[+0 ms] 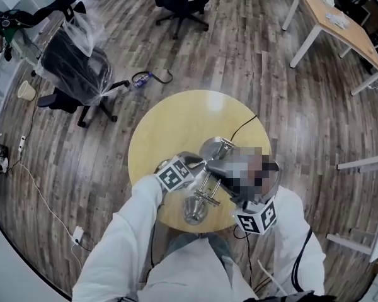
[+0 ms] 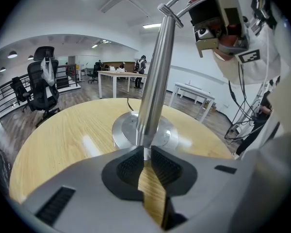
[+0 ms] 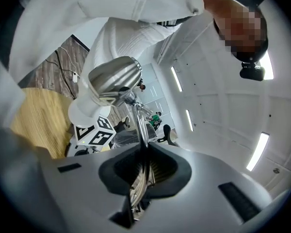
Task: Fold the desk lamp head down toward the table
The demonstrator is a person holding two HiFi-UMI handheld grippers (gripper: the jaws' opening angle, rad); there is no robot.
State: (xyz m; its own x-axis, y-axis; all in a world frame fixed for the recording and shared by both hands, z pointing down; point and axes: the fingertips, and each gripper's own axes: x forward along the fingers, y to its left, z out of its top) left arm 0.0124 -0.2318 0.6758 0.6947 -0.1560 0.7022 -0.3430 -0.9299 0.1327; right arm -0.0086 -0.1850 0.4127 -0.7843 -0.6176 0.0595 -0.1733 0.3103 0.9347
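The left gripper [image 2: 145, 149] is clamping its jaws on the foot of the lamp pole [image 2: 157, 72], just above the round lamp base [image 2: 128, 130], which is sitting on the round wooden table [image 2: 63, 135]. The right gripper [image 3: 144, 152] is pinching the thin lamp arm [image 3: 141, 125] between nearly closed jaws, and the silver lamp head [image 3: 114, 79] is sitting at that arm's far end. In the head view the lamp head is hanging over the near part of the table, between the two grippers, while a black cord [image 1: 244, 124] is trailing off the far side.

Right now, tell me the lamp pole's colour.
Shiny silver; the lamp pole shows best in the left gripper view.
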